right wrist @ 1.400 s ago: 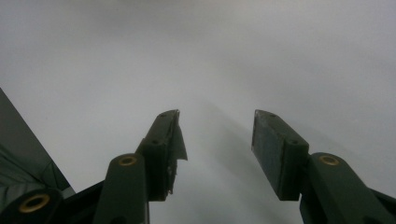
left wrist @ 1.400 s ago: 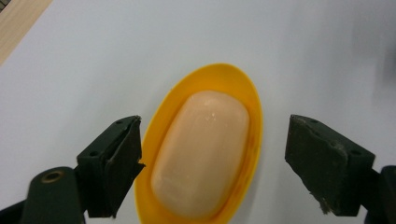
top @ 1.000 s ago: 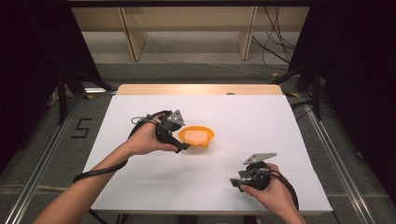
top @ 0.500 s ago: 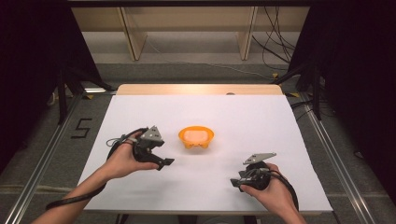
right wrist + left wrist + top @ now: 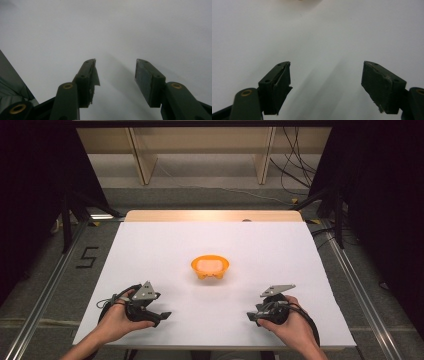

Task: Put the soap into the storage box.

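High view, orange bowl [image 5: 210,267] well beyond left hand-held gripper [image 5: 161,315]

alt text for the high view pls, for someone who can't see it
An orange bowl sits mid-table on a white table, untouched. Near the front edge, a person's hands hold the left gripper and right gripper, both resting low with nothing between their jaws.

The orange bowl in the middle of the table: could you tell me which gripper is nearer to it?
Left, narrowly. The left gripper sits near the front edge, left of the orange bowl; the right gripper sits near the front edge to its right. Neither touches it.
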